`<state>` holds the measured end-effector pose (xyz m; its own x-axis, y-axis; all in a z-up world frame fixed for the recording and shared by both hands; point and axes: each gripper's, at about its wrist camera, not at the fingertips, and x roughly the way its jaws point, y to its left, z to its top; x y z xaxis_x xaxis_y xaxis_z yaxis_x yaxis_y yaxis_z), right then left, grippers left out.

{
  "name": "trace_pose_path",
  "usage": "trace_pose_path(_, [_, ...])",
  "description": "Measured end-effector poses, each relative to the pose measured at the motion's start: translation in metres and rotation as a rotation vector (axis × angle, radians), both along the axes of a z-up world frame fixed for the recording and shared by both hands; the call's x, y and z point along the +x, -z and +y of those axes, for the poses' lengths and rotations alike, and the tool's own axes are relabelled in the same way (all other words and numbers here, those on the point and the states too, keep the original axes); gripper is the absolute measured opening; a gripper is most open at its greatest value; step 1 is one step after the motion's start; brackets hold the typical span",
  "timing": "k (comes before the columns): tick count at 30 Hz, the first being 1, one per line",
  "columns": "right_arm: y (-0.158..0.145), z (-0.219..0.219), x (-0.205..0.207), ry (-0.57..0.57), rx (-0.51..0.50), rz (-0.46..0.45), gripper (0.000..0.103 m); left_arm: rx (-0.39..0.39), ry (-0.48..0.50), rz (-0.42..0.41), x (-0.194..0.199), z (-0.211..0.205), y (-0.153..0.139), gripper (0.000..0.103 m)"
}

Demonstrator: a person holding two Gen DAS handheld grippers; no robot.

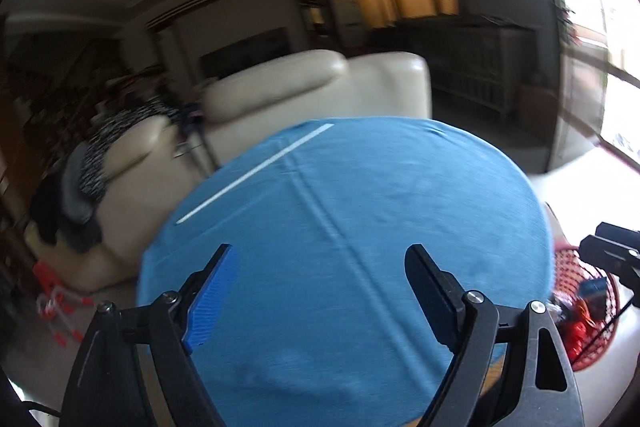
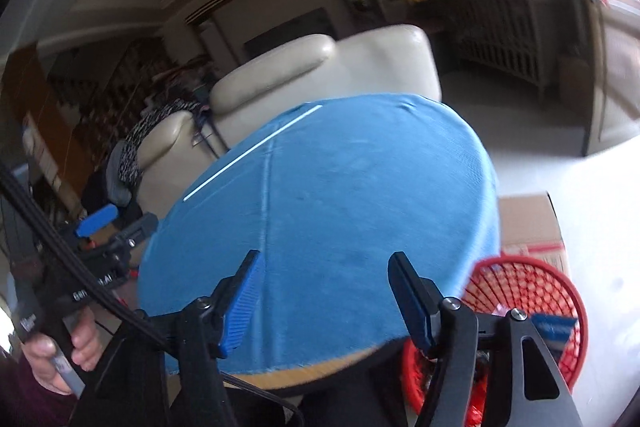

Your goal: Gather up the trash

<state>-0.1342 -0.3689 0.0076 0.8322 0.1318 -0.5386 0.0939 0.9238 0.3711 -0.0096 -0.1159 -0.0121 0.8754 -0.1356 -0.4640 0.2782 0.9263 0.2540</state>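
A round table with a blue cloth (image 1: 360, 227) fills the middle of both wrist views (image 2: 340, 207). A thin white stick (image 1: 256, 173) lies on its far left part, also seen in the right wrist view (image 2: 252, 153). A red mesh basket (image 2: 520, 287) with wrappers inside stands on the floor at the table's right (image 1: 588, 307). My left gripper (image 1: 320, 267) is open and empty above the near side of the cloth. My right gripper (image 2: 326, 273) is open and empty over the table's near edge, left of the basket.
A cream leather sofa (image 1: 312, 87) stands behind the table, with dark clothes (image 1: 100, 155) on its left arm. A cardboard box (image 2: 528, 227) sits behind the basket. Red and white toys (image 1: 56, 303) lie on the floor at left. A dark cabinet (image 1: 472, 67) stands by the curtains.
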Motion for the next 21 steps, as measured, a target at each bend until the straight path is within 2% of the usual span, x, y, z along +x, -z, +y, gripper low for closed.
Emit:
trace_pose_path(9, [-0.027, 0.072, 0.028, -0.019, -0.132, 0.001, 0.069, -0.067, -0.146, -0.037, 0.003, 0.073, -0.012, 0.088])
trace_pose_path(15, [-0.034, 0.099, 0.036, -0.016, -0.167, 0.008, 0.069, -0.105, -0.19, -0.025, 0.003, 0.101, -0.013, 0.088])
trace_pose_path(21, [-0.035, 0.123, 0.039, -0.059, -0.18, 0.006, 0.069, -0.117, -0.216, -0.041, -0.003, 0.12, -0.017, 0.088])
